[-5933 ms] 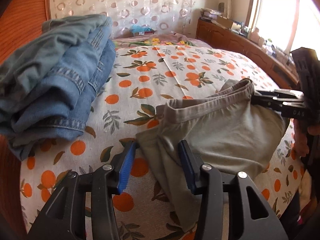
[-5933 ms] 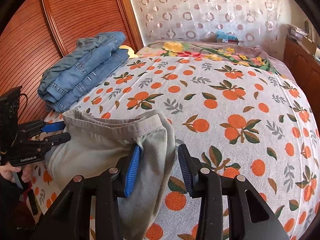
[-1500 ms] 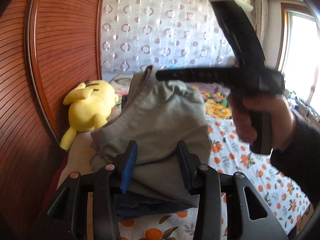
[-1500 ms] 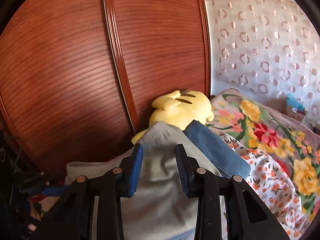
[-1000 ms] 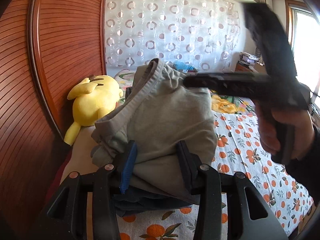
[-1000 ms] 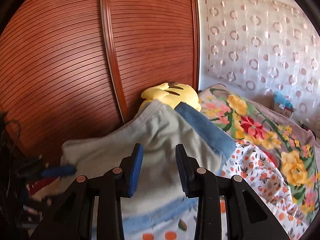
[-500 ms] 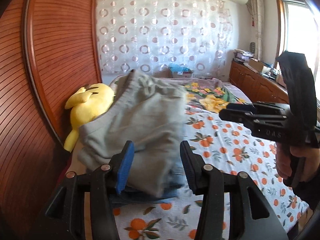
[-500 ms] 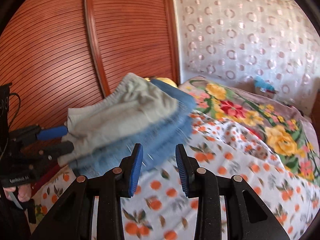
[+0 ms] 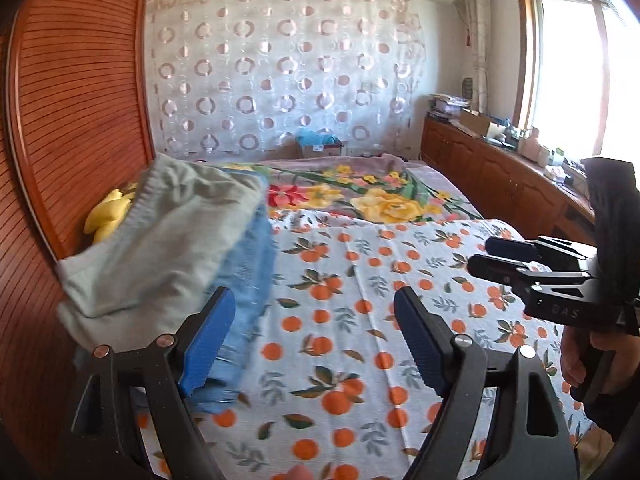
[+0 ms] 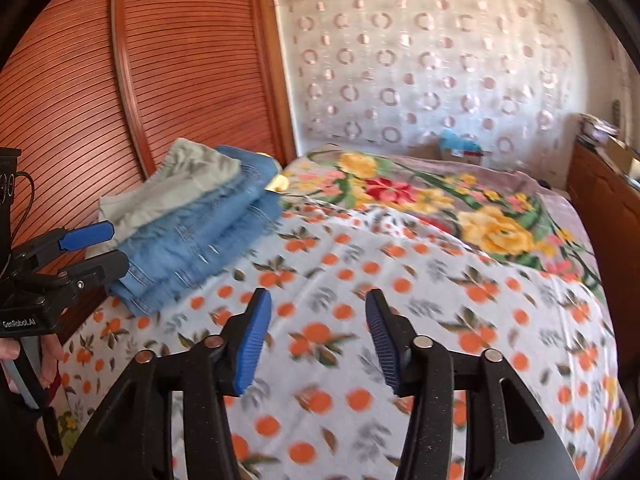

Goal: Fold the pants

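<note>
Bed (image 10: 400, 288) in orange-print sheet, floral blanket (image 10: 460, 208), folded jeans (image 10: 200, 236) on it

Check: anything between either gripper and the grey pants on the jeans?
Nothing visible. The grey pants lie on top of the jeans by the headboard. Both the left gripper and right gripper are open and empty, with only bare bedspread in between.

From my seat I count two grippers (image 10: 316, 332) (image 9: 310, 336), one grey pants (image 10: 172, 190) on one jeans pile (image 10: 200, 240), one yellow plush (image 9: 108, 214), two bedspreads: orange print (image 10: 360, 280) and floral (image 10: 440, 200), and one curtain (image 10: 420, 68).
</note>
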### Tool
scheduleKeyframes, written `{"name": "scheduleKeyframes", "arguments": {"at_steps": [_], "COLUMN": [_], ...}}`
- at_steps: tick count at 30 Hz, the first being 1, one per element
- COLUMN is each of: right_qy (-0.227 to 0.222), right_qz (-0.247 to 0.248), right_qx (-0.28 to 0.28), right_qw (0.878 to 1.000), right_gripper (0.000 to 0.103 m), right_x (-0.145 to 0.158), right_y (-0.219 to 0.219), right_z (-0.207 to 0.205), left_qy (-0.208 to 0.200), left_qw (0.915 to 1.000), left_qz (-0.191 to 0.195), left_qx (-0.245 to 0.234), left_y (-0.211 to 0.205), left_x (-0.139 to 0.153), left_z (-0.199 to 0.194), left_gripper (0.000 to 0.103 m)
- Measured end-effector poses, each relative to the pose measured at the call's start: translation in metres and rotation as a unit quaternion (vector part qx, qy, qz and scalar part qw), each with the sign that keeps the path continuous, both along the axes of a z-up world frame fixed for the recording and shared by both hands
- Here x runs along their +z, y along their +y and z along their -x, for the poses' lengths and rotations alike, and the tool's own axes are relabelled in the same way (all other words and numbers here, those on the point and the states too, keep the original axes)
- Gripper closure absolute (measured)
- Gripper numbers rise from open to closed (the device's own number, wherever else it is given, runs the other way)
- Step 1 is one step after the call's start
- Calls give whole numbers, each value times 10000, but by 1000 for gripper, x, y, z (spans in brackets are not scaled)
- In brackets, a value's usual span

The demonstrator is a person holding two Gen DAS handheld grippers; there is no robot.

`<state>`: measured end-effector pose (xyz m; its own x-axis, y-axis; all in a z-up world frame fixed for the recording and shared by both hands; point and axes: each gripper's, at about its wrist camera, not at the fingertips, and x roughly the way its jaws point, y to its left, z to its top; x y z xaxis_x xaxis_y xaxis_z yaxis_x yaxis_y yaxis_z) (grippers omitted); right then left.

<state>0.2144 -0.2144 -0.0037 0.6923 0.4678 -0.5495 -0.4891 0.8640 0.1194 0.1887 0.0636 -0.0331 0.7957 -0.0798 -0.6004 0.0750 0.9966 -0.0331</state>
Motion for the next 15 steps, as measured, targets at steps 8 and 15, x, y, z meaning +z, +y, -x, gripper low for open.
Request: {"name": "scheduleKeyframes", "arguments": {"at_steps": [8, 15], "right_qy": [90, -46], "right_qz": [-17, 41], "right_qx": [-641, -1012], "right_qw": [9979, 9948], "right_gripper": [45, 45], "right_x": [3, 18], "right_y": [-21, -21], "right_z": [42, 92], "left_qy": [30, -30], "left_qw": [9990, 9988], "left_qz": [-109, -112], "left_qx": [-435, -477], "left_y": [-45, -70], "left_x": [-5, 1], "left_z": [6, 24], "left_gripper": [21, 21]}}
